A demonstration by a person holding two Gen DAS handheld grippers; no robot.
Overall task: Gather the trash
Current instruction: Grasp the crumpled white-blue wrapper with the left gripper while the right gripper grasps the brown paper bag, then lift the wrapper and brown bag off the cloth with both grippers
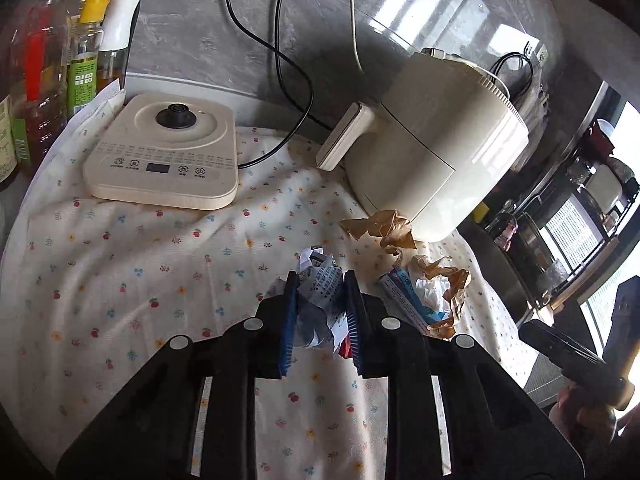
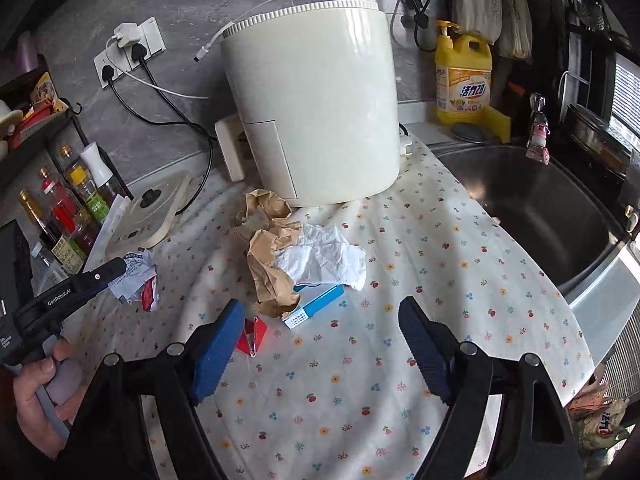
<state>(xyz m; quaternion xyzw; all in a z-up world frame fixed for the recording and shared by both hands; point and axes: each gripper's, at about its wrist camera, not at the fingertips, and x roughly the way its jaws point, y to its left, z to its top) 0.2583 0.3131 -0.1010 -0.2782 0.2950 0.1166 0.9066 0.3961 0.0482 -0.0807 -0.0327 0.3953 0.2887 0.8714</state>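
Observation:
My left gripper (image 1: pixel 321 278) is shut on a crumpled printed paper wad (image 1: pixel 325 296), held just above the floral cloth (image 1: pixel 140 280). The right wrist view shows that same gripper (image 2: pixel 116 270) from the side with the wad (image 2: pixel 138 280) in its tips, a hand on its handle. To its right lies a heap of crumpled brown paper (image 2: pixel 270 276), a white tissue (image 2: pixel 326 258) and a small blue box (image 2: pixel 320 302). My right gripper (image 2: pixel 322 308) stands open just short of the heap, pads touching nothing. A red scrap (image 2: pixel 252 334) lies by its left finger.
A cream air fryer (image 2: pixel 312 120) stands right behind the heap. A cream kettle base (image 1: pixel 160 160) sits at the left, with oil and sauce bottles (image 1: pixel 40 80) beyond it. A steel sink (image 2: pixel 540 216) and yellow detergent bottle (image 2: pixel 464 76) are at the right. Cords trail along the wall.

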